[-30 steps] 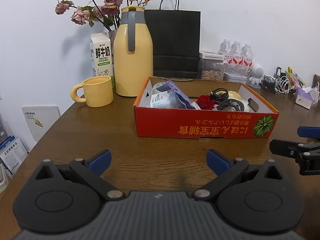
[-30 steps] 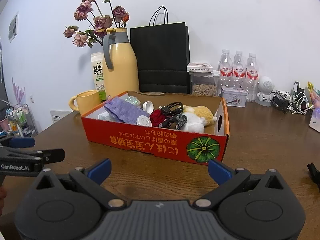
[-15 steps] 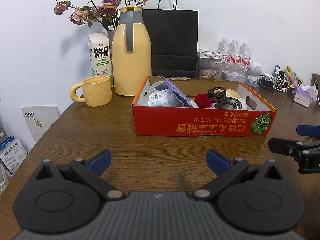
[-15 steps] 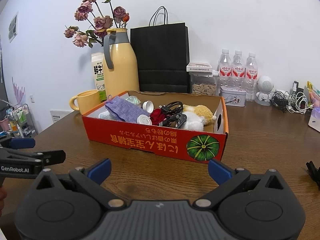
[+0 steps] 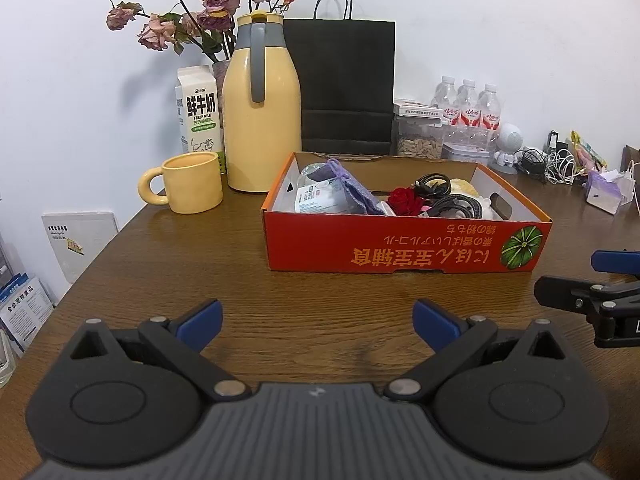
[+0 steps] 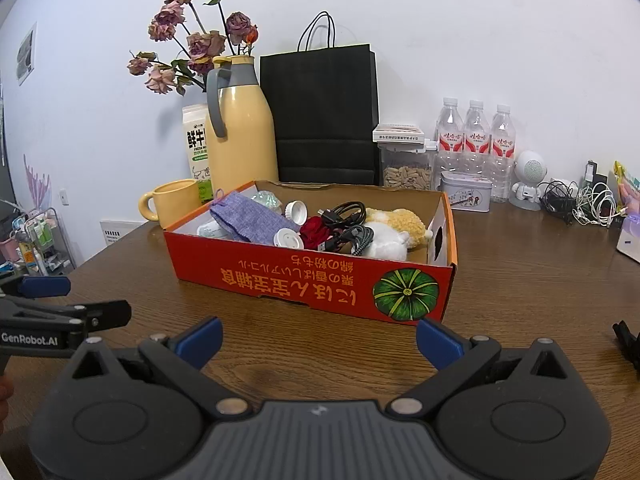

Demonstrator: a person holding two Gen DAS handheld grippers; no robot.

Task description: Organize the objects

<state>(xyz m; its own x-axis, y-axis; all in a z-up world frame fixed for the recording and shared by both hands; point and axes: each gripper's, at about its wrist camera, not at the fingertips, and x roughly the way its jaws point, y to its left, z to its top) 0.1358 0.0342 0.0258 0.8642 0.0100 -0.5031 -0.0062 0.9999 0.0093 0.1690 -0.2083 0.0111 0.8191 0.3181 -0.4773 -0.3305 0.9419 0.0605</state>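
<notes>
A red cardboard box (image 5: 400, 246) (image 6: 304, 280) sits on the wooden table (image 5: 200, 280). It holds a purple cloth pouch (image 6: 250, 218), white caps (image 6: 287, 238), a red rose (image 5: 406, 200), black cables (image 6: 346, 212) and a plush toy (image 6: 394, 226). My left gripper (image 5: 318, 322) hovers open over the table in front of the box, nothing between its fingers. My right gripper (image 6: 318, 332) is open too, just short of the box's near wall. Each gripper shows at the edge of the other's view.
Behind the box stand a yellow mug (image 5: 192, 188), a yellow thermos (image 5: 262, 120), a milk carton (image 5: 200, 108), dried flowers (image 5: 200, 8) and a black paper bag (image 5: 344, 84). Water bottles (image 6: 476, 140), a snack jar (image 6: 406, 168), a tin (image 6: 466, 196) and cables (image 6: 580, 200) line the back right.
Both grippers have drifted slightly back and left relative to the box; both stay open and empty.
</notes>
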